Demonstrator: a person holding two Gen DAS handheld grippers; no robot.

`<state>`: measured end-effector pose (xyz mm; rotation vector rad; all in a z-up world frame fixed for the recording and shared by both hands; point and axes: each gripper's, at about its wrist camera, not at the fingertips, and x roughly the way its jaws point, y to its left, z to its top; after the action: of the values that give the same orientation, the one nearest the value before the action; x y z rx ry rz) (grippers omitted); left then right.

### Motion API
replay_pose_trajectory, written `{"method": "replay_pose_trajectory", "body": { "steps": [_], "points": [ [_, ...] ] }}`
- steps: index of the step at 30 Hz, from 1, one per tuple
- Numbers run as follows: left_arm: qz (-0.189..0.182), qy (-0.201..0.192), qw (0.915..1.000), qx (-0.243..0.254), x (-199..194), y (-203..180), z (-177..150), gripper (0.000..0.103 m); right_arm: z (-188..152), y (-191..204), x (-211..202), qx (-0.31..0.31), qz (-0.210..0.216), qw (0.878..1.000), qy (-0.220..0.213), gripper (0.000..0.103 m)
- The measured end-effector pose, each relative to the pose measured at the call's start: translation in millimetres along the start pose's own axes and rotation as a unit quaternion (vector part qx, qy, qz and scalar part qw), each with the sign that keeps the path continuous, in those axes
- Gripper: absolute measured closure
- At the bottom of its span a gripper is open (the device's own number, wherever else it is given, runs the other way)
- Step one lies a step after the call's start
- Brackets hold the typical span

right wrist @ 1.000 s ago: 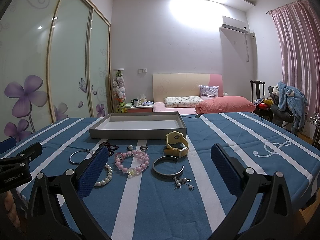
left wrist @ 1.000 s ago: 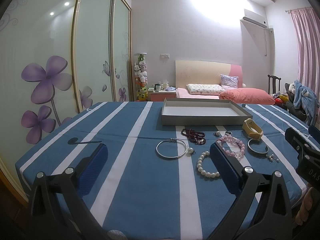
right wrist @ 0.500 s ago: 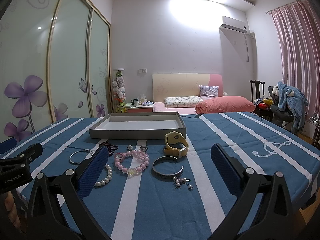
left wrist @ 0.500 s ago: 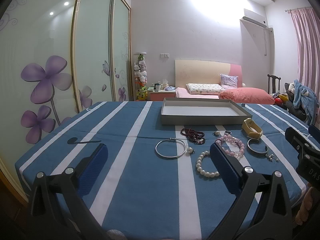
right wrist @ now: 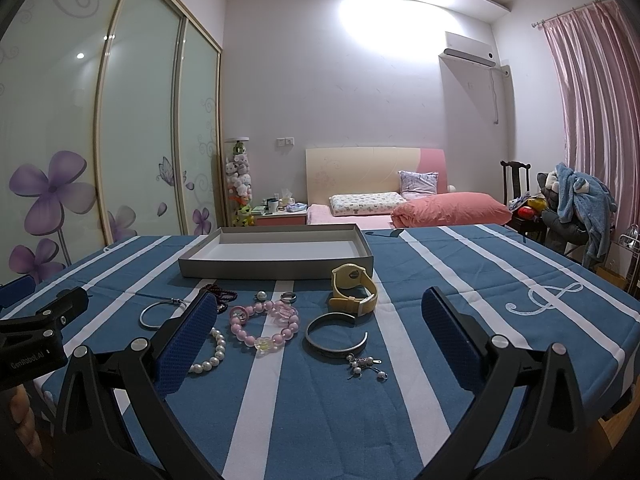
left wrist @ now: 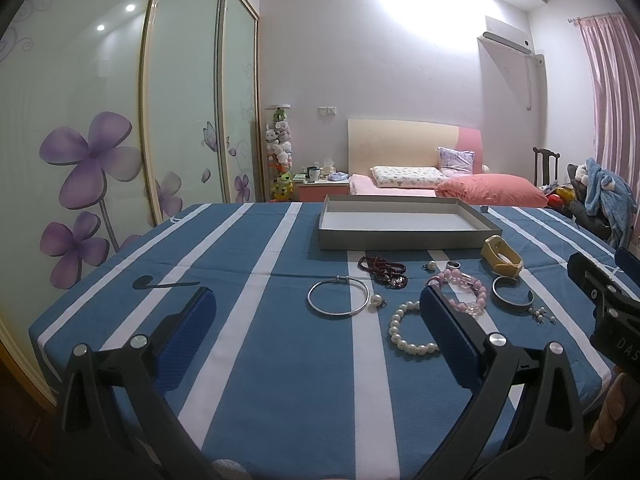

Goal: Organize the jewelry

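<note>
Jewelry lies loose on the blue striped tablecloth (left wrist: pixel 256 320) in front of an empty grey tray (left wrist: pixel 408 236) (right wrist: pixel 276 266). I see a silver bangle (left wrist: pixel 338 296) (right wrist: pixel 158 314), a white pearl bracelet (left wrist: pixel 404 334) (right wrist: pixel 214 354), a pink bead bracelet (left wrist: pixel 460 290) (right wrist: pixel 264 324), a dark red bead string (left wrist: pixel 382 270), a dark cuff (left wrist: pixel 512 300) (right wrist: pixel 336 338), a yellow watch (left wrist: pixel 502 260) (right wrist: pixel 354 290), a ring (right wrist: pixel 289 297) and small earrings (right wrist: pixel 366 366). My left gripper (left wrist: pixel 316 320) and right gripper (right wrist: pixel 316 324) hover open above the near table edge, both empty.
A bed with a pink duvet (right wrist: pixel 448 208) stands behind the table. Sliding wardrobe doors with purple flowers (left wrist: pixel 92 160) run along the left. A chair piled with clothes (right wrist: pixel 576 200) is at the right. A hand (left wrist: pixel 608 412) holds the other gripper at the frame edge.
Both grippers have barely shifted; the left wrist view drifted slightly so the jewelry sits a little further left. Nothing was picked up.
</note>
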<state>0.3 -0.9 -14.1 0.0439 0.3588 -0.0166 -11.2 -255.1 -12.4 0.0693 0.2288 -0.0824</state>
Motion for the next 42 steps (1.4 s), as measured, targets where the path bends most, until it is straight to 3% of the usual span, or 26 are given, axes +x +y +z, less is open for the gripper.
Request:
{"method": "replay_pose_trajectory", "body": {
  "steps": [30, 35, 42],
  "points": [
    [-0.002, 0.014, 0.9999, 0.003, 4, -9, 6, 0.004, -2, 0, 3, 0.003, -0.001, 1.0, 0.007, 0.002],
    [-0.027, 0.061, 0.9977, 0.011, 25, -17, 5, 0.004, -8, -9, 12, 0.008, -0.005, 1.0, 0.017, 0.002],
    [-0.064, 0.137, 0.988, 0.03, 68, -37, -2, 0.004, -14, -24, 24, 0.026, -0.017, 0.999, 0.042, 0.002]
  ]
}}
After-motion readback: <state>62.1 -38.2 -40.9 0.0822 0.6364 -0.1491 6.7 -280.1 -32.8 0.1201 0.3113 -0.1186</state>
